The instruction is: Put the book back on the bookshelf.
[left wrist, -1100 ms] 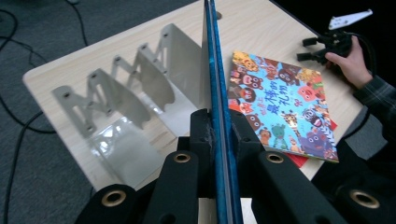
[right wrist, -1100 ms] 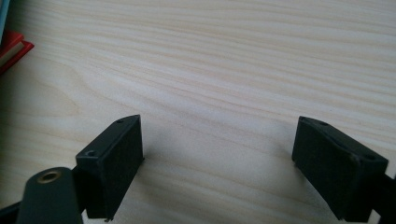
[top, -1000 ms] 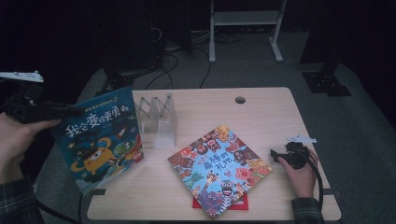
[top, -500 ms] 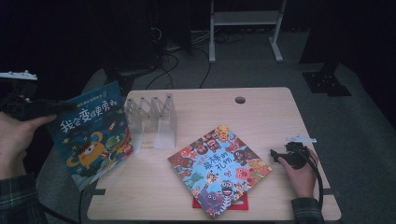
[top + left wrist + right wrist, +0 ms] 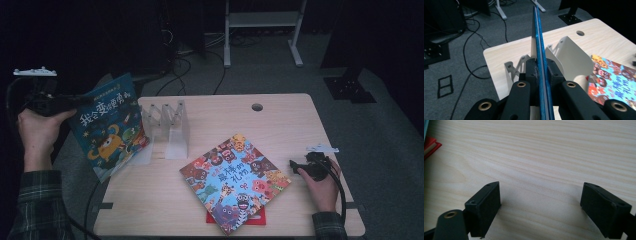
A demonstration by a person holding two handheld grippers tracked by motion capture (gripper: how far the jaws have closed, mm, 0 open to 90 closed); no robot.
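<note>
My left gripper [image 5: 75,101] is shut on a blue picture book [image 5: 107,125], held up and tilted at the table's left edge. In the left gripper view the book [image 5: 539,42] stands edge-on, pinched between the two black pads [image 5: 532,72]. Beyond it stands a white accordion book rack [image 5: 167,125], whose plates [image 5: 570,53] rise behind the book's edge. A second, colourful book [image 5: 235,181] lies flat on the table over a red one [image 5: 250,219]. My right gripper [image 5: 294,167] rests on the table [image 5: 280,120] at the right, open, with only bare wood [image 5: 541,170] between its pads.
A round cable hole [image 5: 257,107] sits near the table's far edge. Behind the table are a metal stand [image 5: 262,30], cables on grey carpet [image 5: 200,75] and dark equipment. A corner of the red book [image 5: 430,145] lies left of the right gripper.
The left hand has carried the blue book leftward and a little down, away from the rack, so the book now hangs partly off the table's left edge. The right gripper has stayed put.
</note>
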